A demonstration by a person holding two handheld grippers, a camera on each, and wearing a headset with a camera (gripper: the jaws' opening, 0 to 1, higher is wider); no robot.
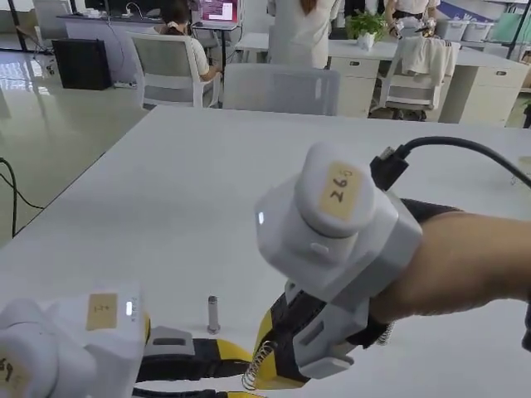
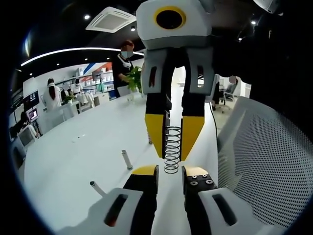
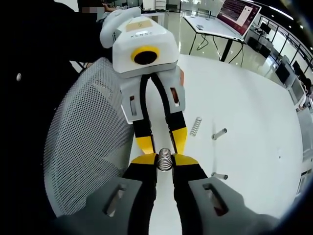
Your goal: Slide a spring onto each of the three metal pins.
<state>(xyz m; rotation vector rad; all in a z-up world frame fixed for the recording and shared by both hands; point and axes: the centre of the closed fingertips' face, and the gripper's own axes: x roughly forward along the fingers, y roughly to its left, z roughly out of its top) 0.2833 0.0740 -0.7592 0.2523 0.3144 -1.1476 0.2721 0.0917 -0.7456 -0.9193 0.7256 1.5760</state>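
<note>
Spring in hand: I read a silver coiled-wire spring point(image 3: 165, 160) caught between the yellow fingertips of the right gripper point(image 2: 173, 155). It lies along the line that runs from one gripper to the other.
Right gripper: clenched on that spring, with one tip pressed to each side of the coil. It has a white body and black fingers, and a bare forearm point(image 1: 465, 265) carries it from the right.
Left gripper point(image 2: 170, 171): it faces the right gripper nose to nose. Its jaws stand parted by about the coil's width, and the near end of the spring reaches just to their tips. I cannot tell whether they bear on it.
Standing pin: a short grey metal pin point(image 1: 213, 313) stands upright on the table. In the head view it is just left of the right gripper's tips and just beyond the left gripper's body, apart from the held spring.
Second pin: a like grey metal pin point(image 2: 96, 187) sits to the lower left of the left gripper's jaws, nearer to them than the standing pin. I cannot tell whether it stands or lies.
Loose spring: a second silver coil spring point(image 3: 195, 126) lies flat on the table. In the right gripper view it is to the right of the left gripper's fingers, near a pin but not on it.
Table: a plain white tabletop point(image 1: 166, 207) lies under both grippers.
Chair: a white mesh-backed chair point(image 3: 88, 147) stands behind the left gripper.
Beyond: a seated person point(image 1: 178, 37) is at the desks, well apart from the grippers.
</note>
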